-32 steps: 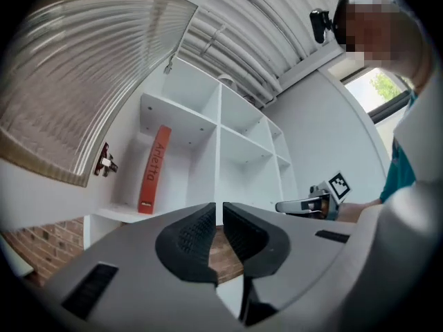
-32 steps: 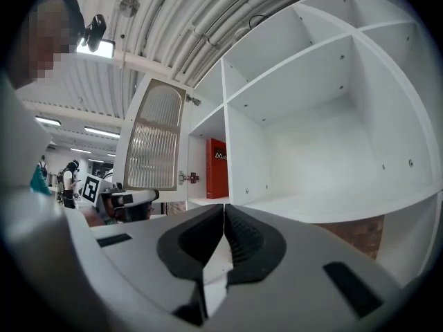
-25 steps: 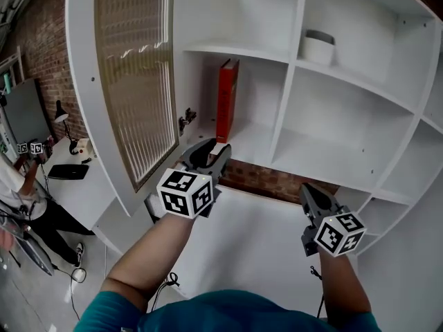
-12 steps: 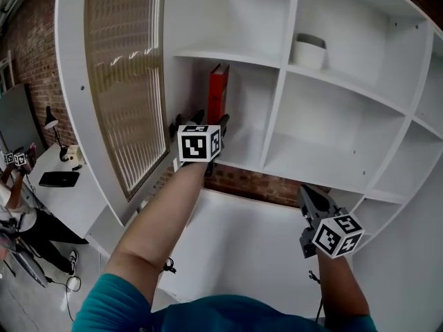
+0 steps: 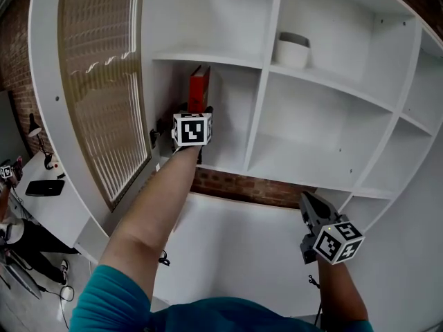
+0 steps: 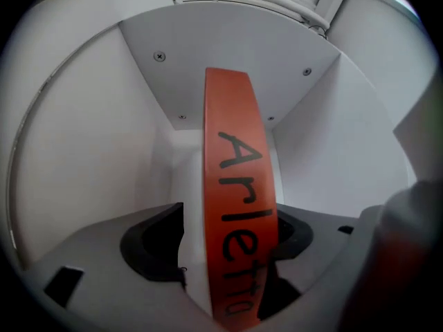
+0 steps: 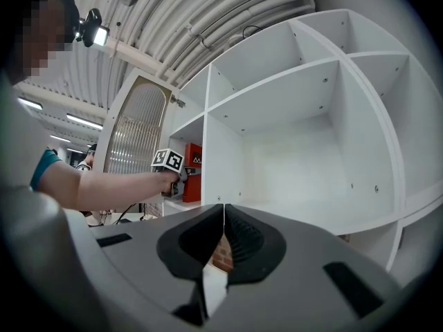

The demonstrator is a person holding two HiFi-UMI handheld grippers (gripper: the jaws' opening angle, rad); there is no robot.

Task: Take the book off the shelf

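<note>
Since a second ago our left gripper (image 5: 195, 111) has risen from below the shelf unit (image 5: 259, 81) and reached into it, and the whole unit now sits lower and further left in the head view. The right gripper (image 5: 309, 199) has hardly shifted.

We count one book (image 5: 199, 87). It is red with black lettering on the spine and stands upright on a shelf board in the unit's left column, roughly midway between that compartment's left wall and its right divider, spine facing out.

The left gripper's two jaws straddle the spine, one on each side, and they are opening. White shows between the left jaw and the book, so nothing is pinched. The right jaw lies close against the cover; we cannot tell if it touches.

The right gripper hangs low, off the unit's lower right edge, with its jaws pressed together on nothing.

One white pot (image 5: 293, 49) with a grey rim sits in the compartment above and to the right of the book. One door (image 5: 97, 81) with ribbed glass stands swung open at the unit's left edge.
</note>
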